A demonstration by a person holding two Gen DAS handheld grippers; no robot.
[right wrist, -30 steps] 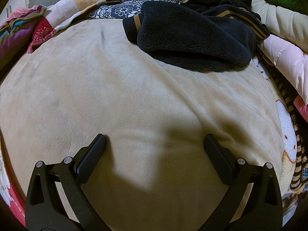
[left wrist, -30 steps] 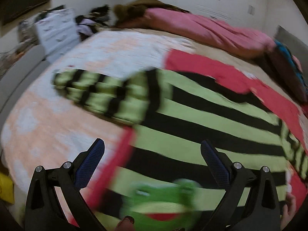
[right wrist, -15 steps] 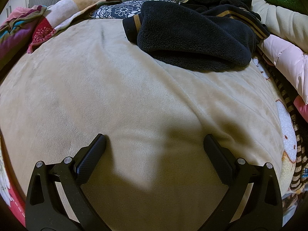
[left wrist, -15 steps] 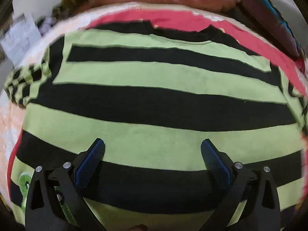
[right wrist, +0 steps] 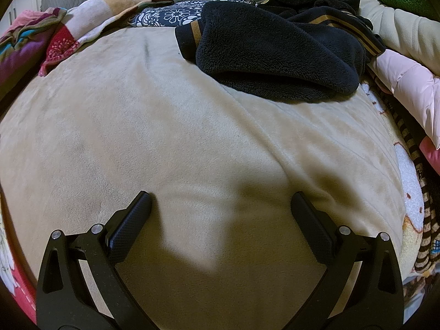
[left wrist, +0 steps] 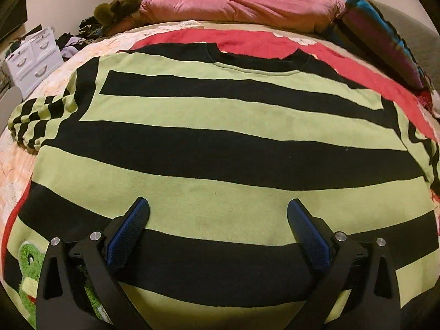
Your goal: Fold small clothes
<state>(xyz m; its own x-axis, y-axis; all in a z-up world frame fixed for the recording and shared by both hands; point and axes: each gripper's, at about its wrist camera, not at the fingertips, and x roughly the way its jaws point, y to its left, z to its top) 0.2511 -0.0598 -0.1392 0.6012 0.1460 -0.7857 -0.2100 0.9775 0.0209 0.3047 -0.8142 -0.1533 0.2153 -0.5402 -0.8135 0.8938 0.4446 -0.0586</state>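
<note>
the striped sweater [left wrist: 220,143] lies spread flat on the bed, back side up, neckline toward the far edge where the pink quilt [left wrist: 239,2] is bunched, hem toward the near edge. its checkered sleeve [left wrist: 38,118] sticks out toward the bed's left edge; the other sleeve runs off toward the right edge and is mostly cut off by the lens. a green frog patch [left wrist: 29,264] shows at the near left corner of the garment.

the left gripper [left wrist: 218,214] hovers low over the lower stripes, jaws spread wide, holding nothing. the right gripper [right wrist: 221,206] sits over the bare beige blanket [right wrist: 137,126], well apart from the dark fleece garment [right wrist: 275,57] near the far edge, jaws equally wide and empty.

the step in hand looks like starting the first fold. to do it well, take the checkered sleeve at its cuff with the left gripper, pinching only the sleeve's layers, not the bedcover beneath. carry it inward across the body so the fold line runs straight from shoulder to hem. bring the right gripper over to do the same on the other side, keeping the body flat.
</note>
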